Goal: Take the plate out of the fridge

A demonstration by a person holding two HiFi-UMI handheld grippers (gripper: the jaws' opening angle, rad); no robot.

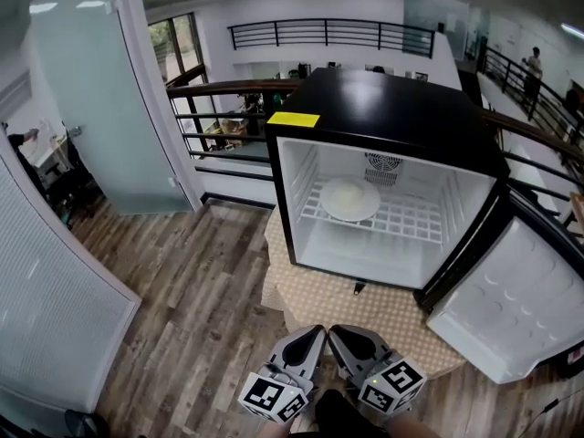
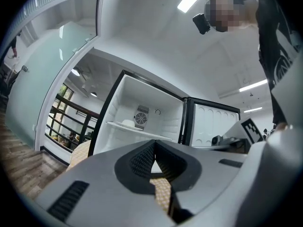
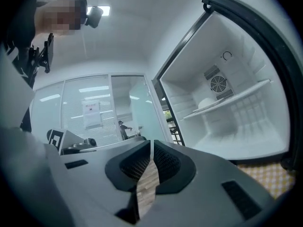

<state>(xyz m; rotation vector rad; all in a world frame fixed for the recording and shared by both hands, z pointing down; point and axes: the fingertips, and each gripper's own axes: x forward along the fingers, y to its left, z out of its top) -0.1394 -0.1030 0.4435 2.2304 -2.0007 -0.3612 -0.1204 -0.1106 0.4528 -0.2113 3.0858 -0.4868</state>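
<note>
Black fridge [image 1: 383, 108] open, white plate [image 1: 349, 198] inside, both grippers closed and empty.
The fridge is set on a beige chequered mat [image 1: 347, 308] over the wooden floor [image 1: 201, 281], with its door [image 1: 520, 299] swung wide to the right. One wire shelf [image 1: 411, 219] is fitted inside, and the plate is laid on its left part, in front of the rear fan grille. The left gripper [image 1: 315, 331] and right gripper [image 1: 336, 331] are held side by side, well short of the cabinet. Each has its fingers pressed together, with nothing clamped between them.
</note>
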